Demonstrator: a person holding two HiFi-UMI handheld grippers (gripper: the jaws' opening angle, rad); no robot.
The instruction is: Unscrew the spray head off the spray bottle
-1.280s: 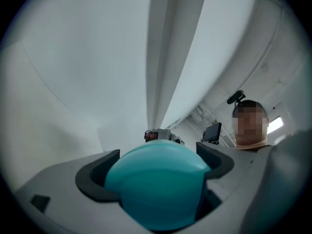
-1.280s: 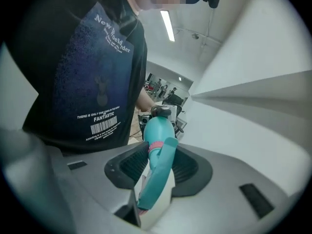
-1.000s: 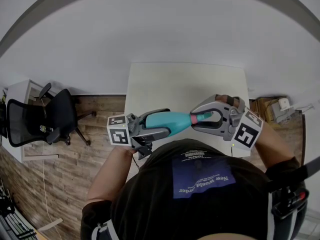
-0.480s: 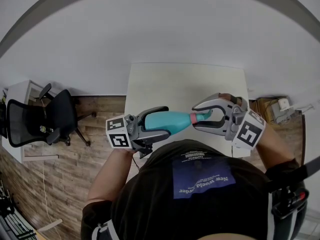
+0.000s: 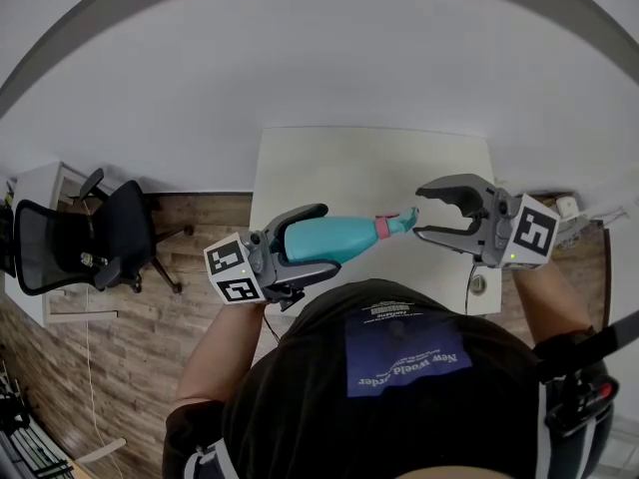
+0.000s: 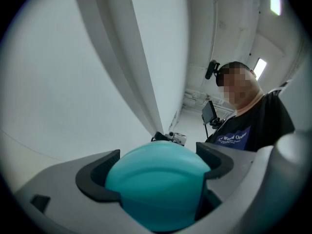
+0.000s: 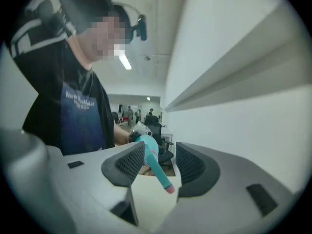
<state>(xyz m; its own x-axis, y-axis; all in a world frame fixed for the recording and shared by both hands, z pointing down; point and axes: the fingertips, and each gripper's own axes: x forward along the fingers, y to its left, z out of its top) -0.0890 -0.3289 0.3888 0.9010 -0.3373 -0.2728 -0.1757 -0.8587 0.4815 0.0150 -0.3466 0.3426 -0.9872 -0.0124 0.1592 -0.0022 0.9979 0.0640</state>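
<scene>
The left gripper [image 5: 327, 238] is near the person's body, and its fingers clamp the fat end of the teal spray bottle [image 5: 349, 238]. The bottle lies level in the air over the near edge of the white table [image 5: 369, 163]. Its spray head [image 5: 397, 222] points right. The right gripper [image 5: 418, 211] has just been opening its fingers. They stand wide around the head's tip without touching it. An office chair [image 5: 110, 233] stands far left.

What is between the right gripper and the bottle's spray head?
Nothing: the head view shows the tip of the spray head at the mouth of the right gripper, whose jaws have just been opening and grip nothing.
</scene>
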